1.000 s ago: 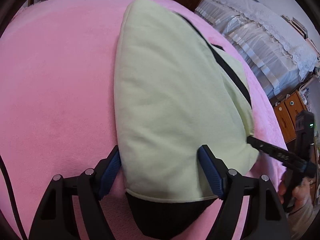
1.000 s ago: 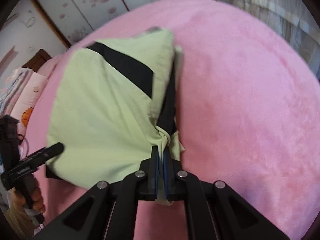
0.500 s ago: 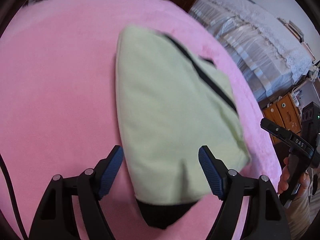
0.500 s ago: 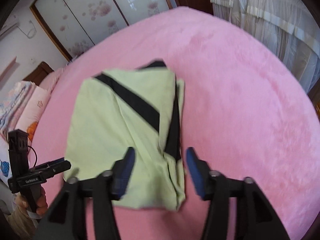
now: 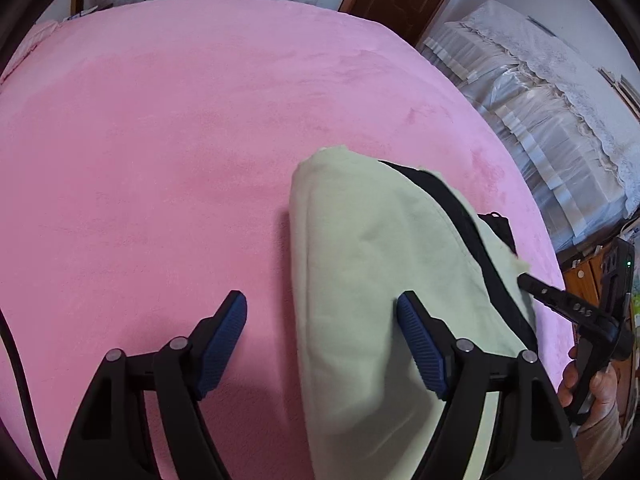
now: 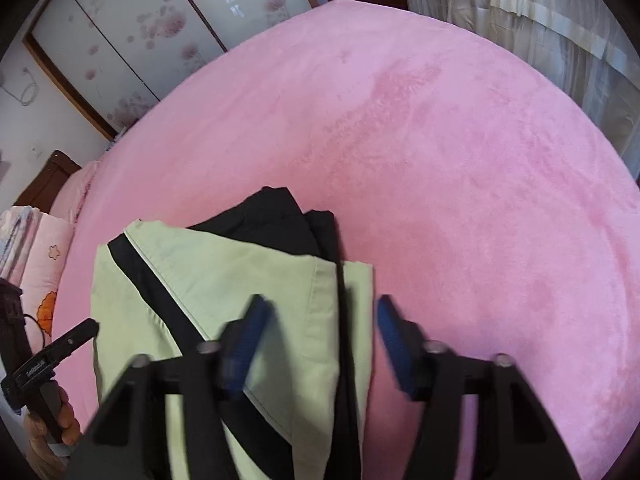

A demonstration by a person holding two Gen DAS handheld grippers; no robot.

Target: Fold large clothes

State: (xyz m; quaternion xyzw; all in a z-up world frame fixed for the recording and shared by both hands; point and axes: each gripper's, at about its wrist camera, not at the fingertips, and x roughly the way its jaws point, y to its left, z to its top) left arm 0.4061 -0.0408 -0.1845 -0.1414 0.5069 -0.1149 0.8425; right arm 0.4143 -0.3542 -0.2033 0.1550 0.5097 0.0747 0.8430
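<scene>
A pale green garment with black stripes lies folded into a compact bundle on the pink bed. My left gripper is open and empty above the bundle's near left edge. In the right wrist view the garment shows a black part at its far end. My right gripper is open and empty above the bundle's right edge. The right gripper also shows at the right of the left wrist view, and the left gripper at the left of the right wrist view.
The pink blanket covers the whole bed around the garment. White curtains hang on the right side. Sliding doors with a flower pattern stand behind the bed. Pink pillows lie at the left.
My right gripper opened and let go of the garment's corner. Both grippers pulled back, so the garment appears smaller and lower in both views.
</scene>
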